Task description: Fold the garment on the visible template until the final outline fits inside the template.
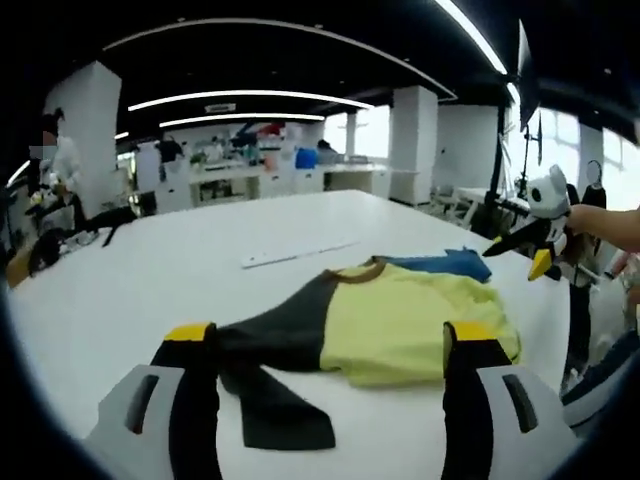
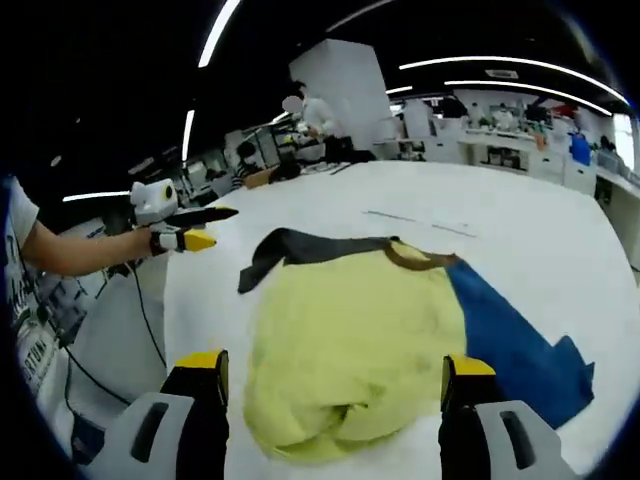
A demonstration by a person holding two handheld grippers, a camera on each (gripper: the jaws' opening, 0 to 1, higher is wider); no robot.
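- The left gripper (image 1: 330,345) hangs low over the near edge of the white table (image 1: 150,290). Its jaws stand wide apart and hold nothing.
- The T-shirt (image 1: 400,315) lies straight ahead of it and a little to the right, flat on the table. The dark sleeve (image 1: 275,400) trails toward this gripper and ends between its jaws, so this is the nearer piece for the left hand.
- In the left gripper view the shirt runs across the picture: dark sleeve on the left, yellow body in the middle, blue sleeve (image 1: 445,263) at the far right by the table's far edge.
- A pale strip (image 1: 295,254) lies on the table beyond the shirt, well apart from it. I cannot tell whether it belongs to the template; no clear outline shows around the shirt.
- The right gripper (image 2: 335,385) hovers over the opposite edge, jaws also spread wide and empty. The bunched yellow hem (image 2: 320,425) sits just ahead between them.
- From this side the blue sleeve (image 2: 510,345) spreads to the right, close to the right jaw, and the dark sleeve (image 2: 285,248) points away to the far left.
- The other gripper (image 2: 195,228) shows at the left of the right gripper view, off the table edge.
- There are no containers on the table.
- My judgement: the sleeves still lie spread, so folding them inward comes next, each hand taking its nearer sleeve.
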